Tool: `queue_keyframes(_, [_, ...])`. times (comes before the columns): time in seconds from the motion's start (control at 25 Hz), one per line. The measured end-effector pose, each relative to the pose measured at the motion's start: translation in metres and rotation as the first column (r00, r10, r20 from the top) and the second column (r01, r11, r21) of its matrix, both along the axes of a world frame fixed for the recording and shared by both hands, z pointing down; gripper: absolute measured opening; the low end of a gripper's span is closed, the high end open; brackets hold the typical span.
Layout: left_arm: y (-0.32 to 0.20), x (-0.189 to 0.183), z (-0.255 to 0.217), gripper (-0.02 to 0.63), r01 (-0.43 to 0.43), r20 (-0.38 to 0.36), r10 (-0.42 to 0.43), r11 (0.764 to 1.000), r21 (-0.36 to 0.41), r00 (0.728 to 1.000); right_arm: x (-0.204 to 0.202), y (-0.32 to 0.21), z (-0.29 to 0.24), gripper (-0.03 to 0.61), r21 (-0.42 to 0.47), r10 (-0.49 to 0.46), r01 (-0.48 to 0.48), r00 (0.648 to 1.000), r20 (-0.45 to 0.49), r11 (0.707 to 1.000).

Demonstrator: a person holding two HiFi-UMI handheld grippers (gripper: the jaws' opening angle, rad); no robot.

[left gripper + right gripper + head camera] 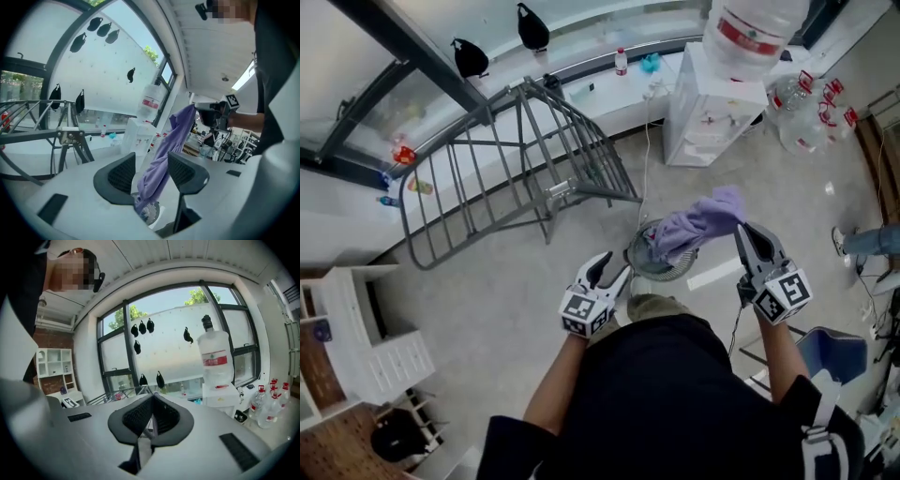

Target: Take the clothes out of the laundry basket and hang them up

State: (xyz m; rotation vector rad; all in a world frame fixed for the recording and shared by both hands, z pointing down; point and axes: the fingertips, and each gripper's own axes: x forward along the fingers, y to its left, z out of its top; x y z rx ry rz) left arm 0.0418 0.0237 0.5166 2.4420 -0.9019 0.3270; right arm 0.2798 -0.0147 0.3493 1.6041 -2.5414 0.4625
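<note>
1. The laundry basket (636, 255) is a round, pale mesh tub on the grey floor. It sits just in front of the person, who wears a dark top.
2. The purple garment (698, 223) hangs in the air over the basket. Its top end is up and to the basket's right in the head view. Its lower end trails down to the basket's mouth; whether it still rests inside I cannot tell.
3. The right gripper (742, 232) is above and to the right of the basket. Its jaws are closed together on the garment's top end. In the right gripper view a thin strip of pale cloth shows pinched between the pads.
4. The left gripper (616, 266) is just beside the basket, on its left side in the head view. Its jaws stand apart and hold nothing.
5. In the left gripper view the garment and the basket show through the gap between the jaws. The pads do not press on the cloth.
6. The grey metal drying rack (555, 191) stands beyond the basket, up and to the left in the head view, with bare bars.
7. A white water dispenser (708, 108) with a large bottle (755, 33) on top stands beyond the basket, by the window wall.
</note>
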Motion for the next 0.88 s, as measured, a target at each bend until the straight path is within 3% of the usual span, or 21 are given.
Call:
queue_keyframes(0.2, [-0.033,0.030,-0.028,0.196,-0.104,-0.039,0.108,0.991,0.080,0.993,-0.015,0.003,-0.083,0.002,0.097,-0.091,0.085,0.994,0.056,0.992])
queue_keyframes(0.44, [-0.055,0.074,-0.061,0.195,-0.225,-0.046,0.236,0.959,0.172,0.971,-0.020,0.014,-0.154,0.002,0.203,-0.164,0.164,0.986,-0.021,0.965])
queue_keyframes(0.88, [-0.078,0.128,-0.060,0.196,-0.310,-0.004,0.317,0.932,0.185,0.949,0.019,0.058,-0.239,0.002,0.344,-0.184,0.192,0.981,-0.054,0.919])
